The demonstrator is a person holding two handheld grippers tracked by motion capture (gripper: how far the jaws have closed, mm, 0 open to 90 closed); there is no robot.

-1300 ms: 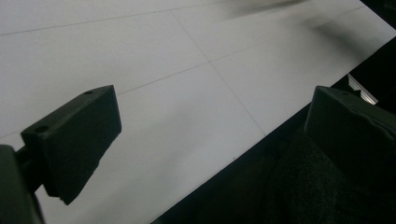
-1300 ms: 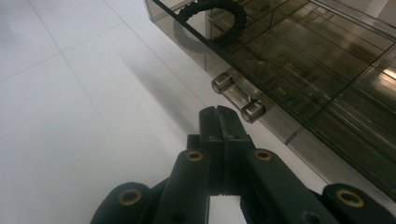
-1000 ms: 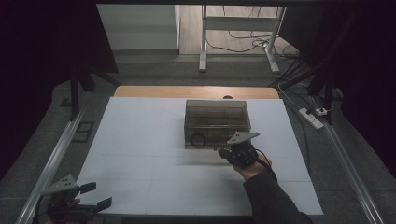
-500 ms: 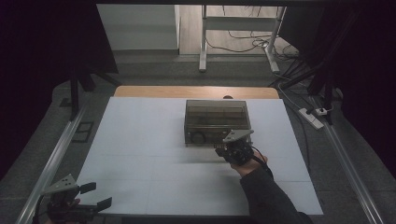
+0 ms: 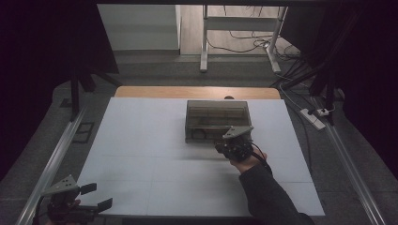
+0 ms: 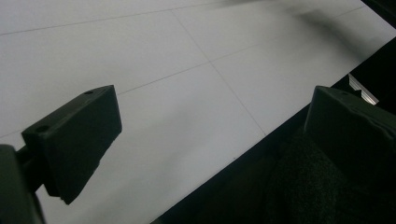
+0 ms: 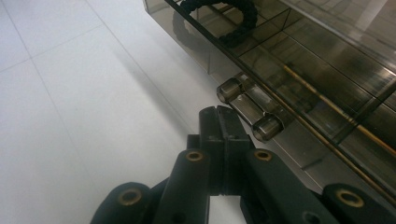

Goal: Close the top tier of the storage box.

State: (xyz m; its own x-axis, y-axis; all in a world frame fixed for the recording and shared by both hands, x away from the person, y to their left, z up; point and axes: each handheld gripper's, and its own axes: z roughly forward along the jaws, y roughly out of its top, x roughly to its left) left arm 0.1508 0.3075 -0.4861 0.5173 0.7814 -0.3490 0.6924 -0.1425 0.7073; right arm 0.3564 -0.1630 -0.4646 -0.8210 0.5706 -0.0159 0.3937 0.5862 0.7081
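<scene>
Right hand-held gripper (image 7: pixel 218 122) closed, left (image 5: pixel 96 196) agape

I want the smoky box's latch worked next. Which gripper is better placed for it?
Right. The right gripper, jaws shut, sits right at the latch on the box front. The left gripper hangs open at the table's near left corner, far off.

Dim, dark-edged room, the white desk (image 5: pixel 141 154) evenly lit from above; soft shadows, mild glare on the smoky box (image 7: pixel 299 60), blurred foreground tongs.
</scene>
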